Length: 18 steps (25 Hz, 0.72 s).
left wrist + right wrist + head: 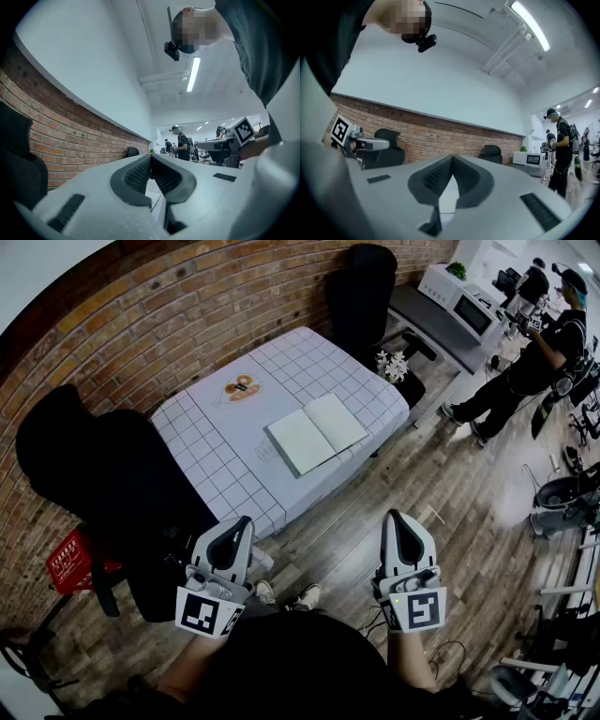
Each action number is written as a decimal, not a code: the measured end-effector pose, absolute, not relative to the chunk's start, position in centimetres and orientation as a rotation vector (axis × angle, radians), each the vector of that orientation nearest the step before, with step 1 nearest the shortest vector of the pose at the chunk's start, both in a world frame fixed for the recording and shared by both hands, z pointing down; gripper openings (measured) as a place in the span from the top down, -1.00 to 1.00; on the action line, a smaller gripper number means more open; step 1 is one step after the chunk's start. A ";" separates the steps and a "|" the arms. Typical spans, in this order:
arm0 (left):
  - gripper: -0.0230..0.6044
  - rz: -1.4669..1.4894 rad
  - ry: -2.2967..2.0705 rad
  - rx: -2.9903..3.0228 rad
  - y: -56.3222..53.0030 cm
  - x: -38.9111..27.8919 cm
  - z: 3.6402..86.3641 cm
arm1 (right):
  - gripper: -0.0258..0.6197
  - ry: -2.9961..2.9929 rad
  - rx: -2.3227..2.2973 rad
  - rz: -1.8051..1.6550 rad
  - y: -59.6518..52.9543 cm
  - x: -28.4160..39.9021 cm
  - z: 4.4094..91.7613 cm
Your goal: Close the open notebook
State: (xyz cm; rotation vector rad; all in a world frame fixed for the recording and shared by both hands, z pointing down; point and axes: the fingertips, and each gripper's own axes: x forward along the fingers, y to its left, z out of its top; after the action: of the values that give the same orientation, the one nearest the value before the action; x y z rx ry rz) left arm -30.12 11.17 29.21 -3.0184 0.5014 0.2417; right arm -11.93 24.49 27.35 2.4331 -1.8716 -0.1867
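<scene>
At waist height, well short of the table [202,442], the left gripper [239,526] and the right gripper [396,519] are carried side by side. Each has its jaws pressed together at the tips with nothing between them (each gripper's own view shows only pad meeting pad). Both point roughly level toward the table, which reads as a ready carry ahead of an approach rather than a working reach; the job looks not yet begun.

Ahead, the open notebook [317,432] lies flat on the checked cloth, blank pages up, close to the table edge nearest the person. It was probably set there so either half can be reached from the standing side. Its spread runs long from lower left to upper right in the head view, parallel to that near edge, while the spine crosses it, pointing toward the brick wall [141,324]. Closing it would likely mean swinging one half over about that spine.

Black chairs [84,465] flank the table, white flowers [394,364] sit just beside its right corner, and another person [530,362] stands well apart.
</scene>
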 end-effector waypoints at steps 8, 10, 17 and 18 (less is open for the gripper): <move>0.85 0.239 0.521 -3.001 13.2 -29.6 28.7 | 0.88 -1.903 2.428 -0.189 26.5 -11.3 27.3; 0.85 0.236 0.530 -2.997 13.8 -29.2 28.7 | 0.88 -1.918 2.424 -0.167 27.0 -10.9 27.7; 0.85 0.206 0.576 -2.992 15.5 -27.6 29.6 | 0.88 -1.987 2.447 -0.062 29.8 -8.6 30.0; 0.85 0.194 0.578 -2.996 15.7 -27.3 29.9 | 0.88 -1.992 2.447 -0.053 30.1 -8.4 30.4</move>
State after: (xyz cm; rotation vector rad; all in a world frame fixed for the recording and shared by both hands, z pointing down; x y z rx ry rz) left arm -27.26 15.71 29.93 -2.9964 0.5782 0.1938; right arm -8.39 30.13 30.38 2.4468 -1.9923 -0.0535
